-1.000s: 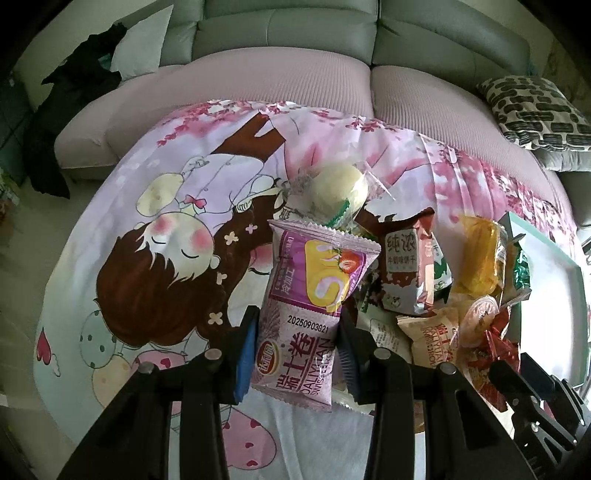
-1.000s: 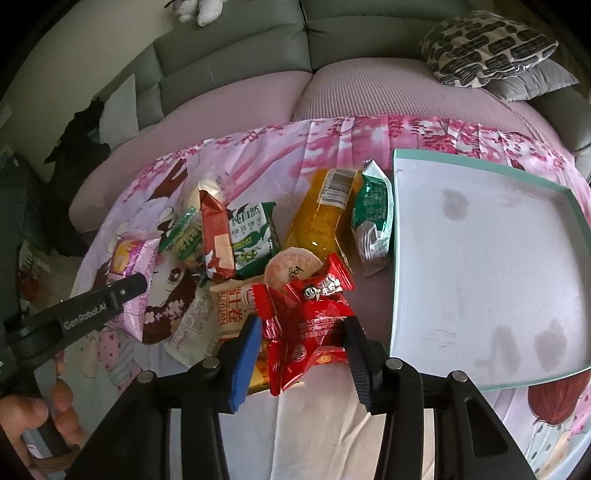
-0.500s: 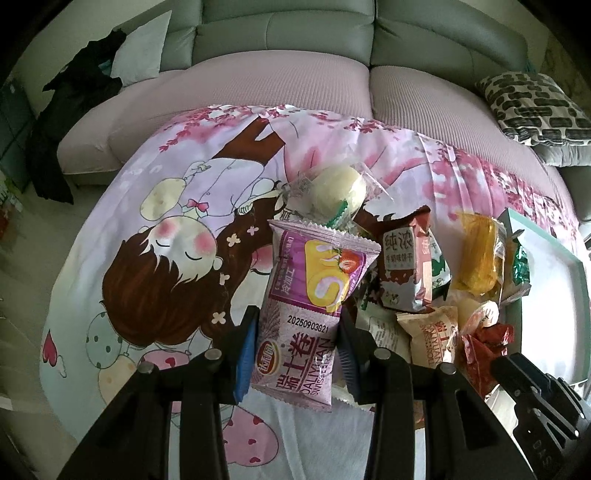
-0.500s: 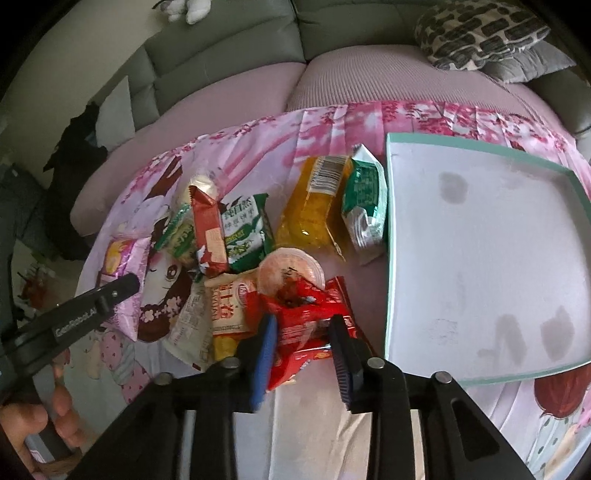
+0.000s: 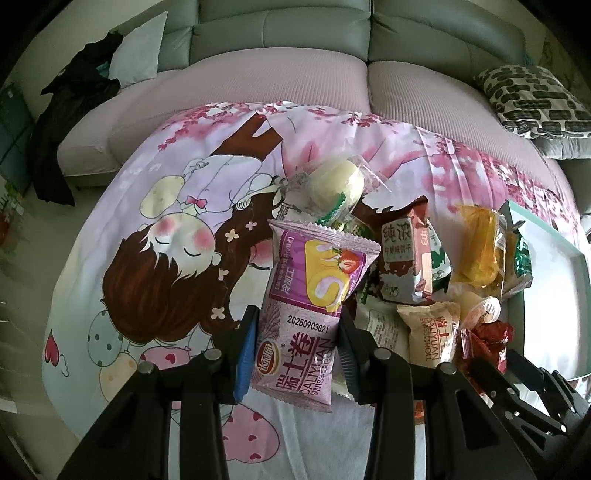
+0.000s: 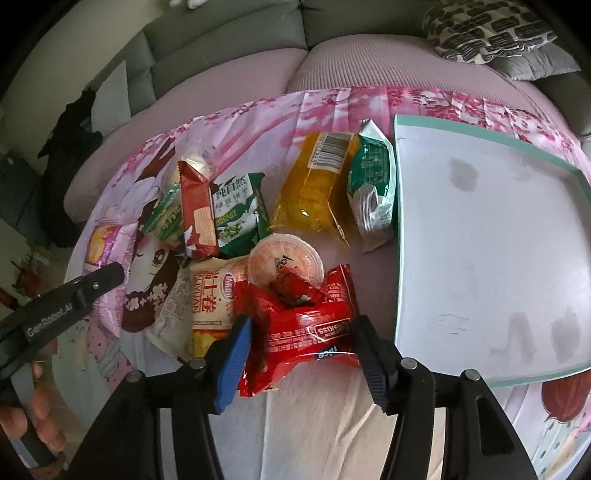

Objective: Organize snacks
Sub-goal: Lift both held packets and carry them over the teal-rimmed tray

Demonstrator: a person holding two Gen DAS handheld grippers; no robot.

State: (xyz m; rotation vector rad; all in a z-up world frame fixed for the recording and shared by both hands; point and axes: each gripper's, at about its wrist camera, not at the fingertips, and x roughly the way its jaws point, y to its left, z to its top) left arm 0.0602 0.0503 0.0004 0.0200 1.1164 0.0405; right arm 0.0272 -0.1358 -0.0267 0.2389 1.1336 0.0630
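Note:
My left gripper [image 5: 297, 350] is shut on a purple Swiss-roll packet [image 5: 312, 306] and holds it over the cartoon cloth. My right gripper [image 6: 301, 354] is shut on red snack packets [image 6: 299, 328], crumpled between the fingers, just left of the white tray with a green rim [image 6: 397, 229]. The snack pile lies left of the tray: an orange packet [image 6: 317, 184], a green packet [image 6: 373, 184], a jelly cup [image 6: 284, 260], a green biscuit packet [image 6: 236, 214], a red wafer packet [image 6: 197, 210] and a beige roll packet [image 6: 212, 295].
The cloth-covered table [image 5: 155, 206] stands before a pink and grey sofa [image 5: 277, 74]. A patterned pillow [image 6: 487, 29] lies at the back right. A round bun in clear wrap [image 5: 336, 181] sits behind the purple packet. The left gripper's arm [image 6: 62, 299] shows in the right wrist view.
My right gripper has closed on the red packets, crumpling them, and lifted them slightly. My left gripper keeps holding the purple packet, almost still.

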